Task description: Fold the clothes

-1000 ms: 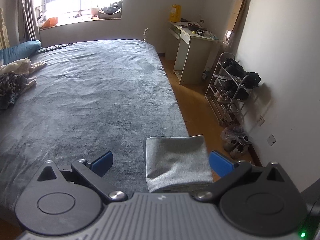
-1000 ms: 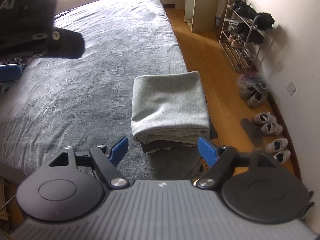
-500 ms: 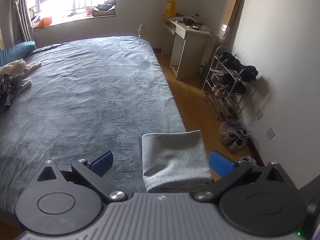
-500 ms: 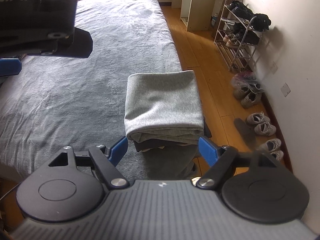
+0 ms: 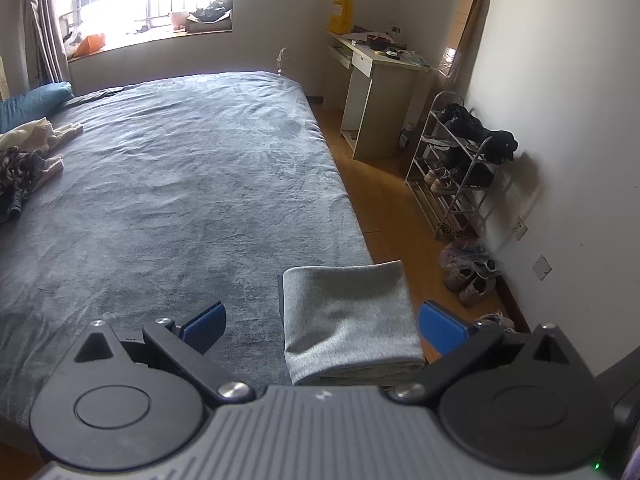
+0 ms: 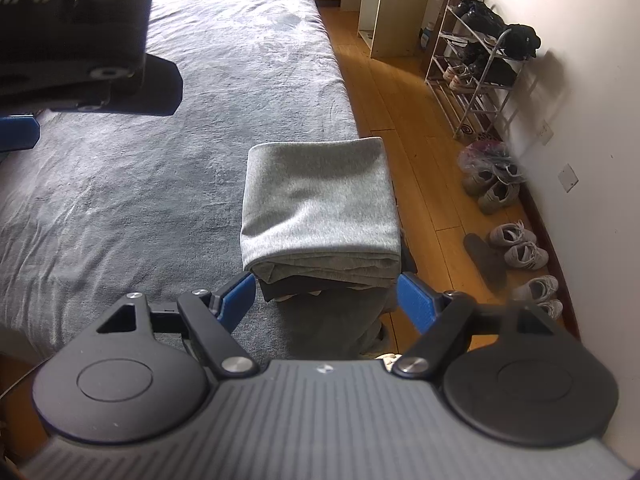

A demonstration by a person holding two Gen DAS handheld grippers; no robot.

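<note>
A grey-blue blanket [image 5: 168, 200] is spread over the bed, and at its near right corner a folded grey garment [image 6: 320, 204] is stacked on darker folded pieces [image 6: 292, 286]. An unfolded heap of clothes [image 5: 24, 152] is seen far off at the left edge. If that heap is next, each piece is best laid flat on the bare blanket and taken by its corners. The left gripper [image 5: 322, 322] and right gripper [image 6: 326, 294] are both spread and empty, the folded garment lying just ahead of and between the fingers, ungripped.
</note>
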